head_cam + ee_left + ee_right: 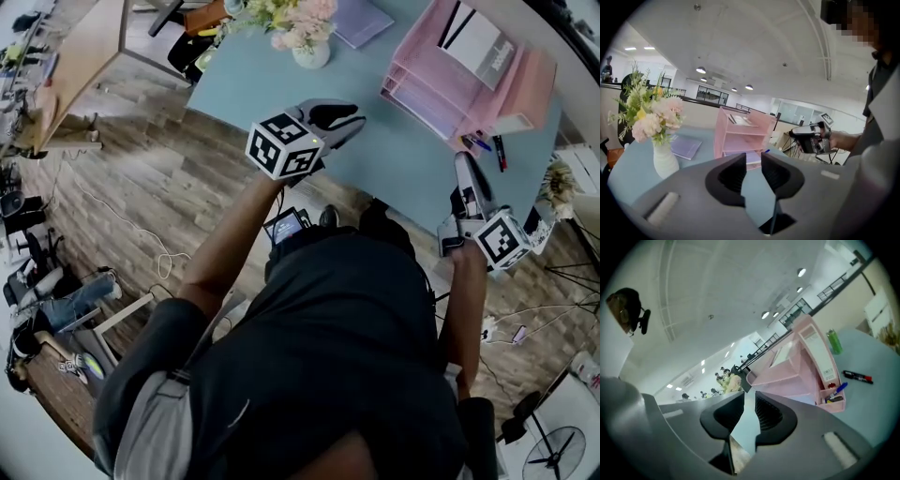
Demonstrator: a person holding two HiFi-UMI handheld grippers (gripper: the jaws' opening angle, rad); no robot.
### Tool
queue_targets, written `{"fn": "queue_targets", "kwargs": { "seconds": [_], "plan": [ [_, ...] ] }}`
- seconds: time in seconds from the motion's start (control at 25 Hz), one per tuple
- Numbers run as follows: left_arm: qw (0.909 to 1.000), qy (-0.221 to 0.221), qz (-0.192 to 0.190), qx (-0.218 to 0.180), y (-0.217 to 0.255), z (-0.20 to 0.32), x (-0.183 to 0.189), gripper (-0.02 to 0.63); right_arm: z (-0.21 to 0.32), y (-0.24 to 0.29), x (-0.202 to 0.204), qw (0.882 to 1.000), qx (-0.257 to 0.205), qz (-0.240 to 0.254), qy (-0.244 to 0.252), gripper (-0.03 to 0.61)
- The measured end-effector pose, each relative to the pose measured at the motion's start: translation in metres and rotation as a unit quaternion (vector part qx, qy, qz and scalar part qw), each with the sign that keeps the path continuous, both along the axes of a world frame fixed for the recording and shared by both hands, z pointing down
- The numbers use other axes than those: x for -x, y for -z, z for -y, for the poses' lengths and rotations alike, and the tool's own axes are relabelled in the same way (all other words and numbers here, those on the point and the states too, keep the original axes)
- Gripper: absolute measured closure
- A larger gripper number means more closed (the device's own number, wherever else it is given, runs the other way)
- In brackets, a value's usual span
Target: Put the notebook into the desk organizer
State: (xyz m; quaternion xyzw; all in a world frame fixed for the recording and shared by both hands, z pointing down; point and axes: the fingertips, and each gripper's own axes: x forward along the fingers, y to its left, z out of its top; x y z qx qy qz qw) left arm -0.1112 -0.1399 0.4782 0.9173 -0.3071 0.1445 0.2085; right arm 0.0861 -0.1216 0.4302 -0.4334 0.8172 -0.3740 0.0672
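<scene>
The notebook [361, 21] lies far across the tabletop [394, 159] from the closed left gripper [356, 118] and the slightly parted right gripper [462, 159].

Right claw [750, 398] slightly parted, empty; pink organizer [797, 369] ahead.

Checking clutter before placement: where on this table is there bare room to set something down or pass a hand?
Bare: the table middle, bordered by the vase, the pink organizer and the near edge. Crowded: the far edge, with vase and notebook, and the right end, where pens lie beside the organizer.
</scene>
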Motion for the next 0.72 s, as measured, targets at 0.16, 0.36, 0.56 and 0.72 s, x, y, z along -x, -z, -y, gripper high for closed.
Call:
{"fn": "queue_targets", "kwargs": {
  "seconds": [0.16,0.36,0.56,0.72],
  "plan": [
    [0.9995,0.0,-0.008,-0.029,0.027,-0.013,0.007,0.459,-0.015,0.048,0.028,0.994,-0.067,-0.07,0.04,0.506],
    [0.9982,-0.004,-0.014,-0.058,0.053,-0.034,0.013,0.459,-0.032,0.1,0.054,0.975,-0.155,-0.149,0.062,0.517],
    [0.9967,-0.01,-0.007,-0.08,0.07,-0.054,0.019,0.459,-0.052,0.128,0.066,0.953,-0.199,-0.216,0.069,0.525],
    [0.9954,-0.013,0.001,-0.095,0.079,-0.064,0.024,0.459,-0.063,0.139,0.066,0.947,-0.216,-0.232,0.06,0.525]
  ]
}}
